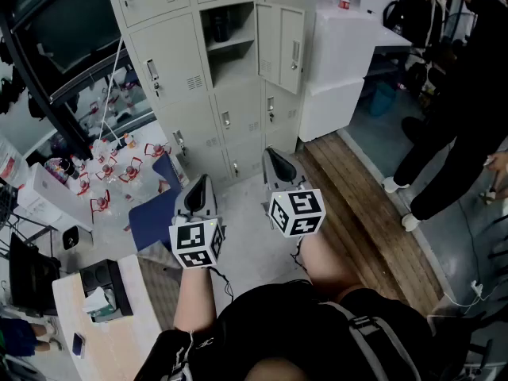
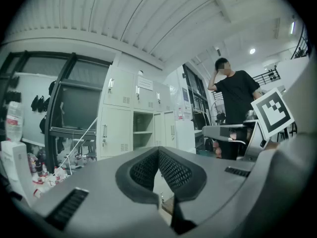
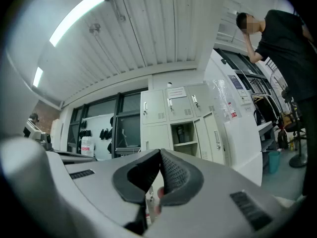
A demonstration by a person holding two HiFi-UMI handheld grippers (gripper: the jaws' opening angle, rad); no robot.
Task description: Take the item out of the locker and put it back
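Small dark upright item (image 3: pixel 181 132): on the upper shelf of the open compartment in the pale grey metal locker bank (image 1: pixel 186 94), door (image 1: pixel 282 44) swung aside. We stand well apart. Left gripper (image 1: pixel 198 183) and right gripper (image 1: pixel 275 159) are both closed and empty, aimed lockerward, probably still approaching.

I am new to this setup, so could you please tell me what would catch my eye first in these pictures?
The one open locker in the grey bank straight ahead stands out, with a dark item on its upper shelf. Nearer, the left gripper and right gripper are held side by side, fingers shut and empty. A person in black stands at right.
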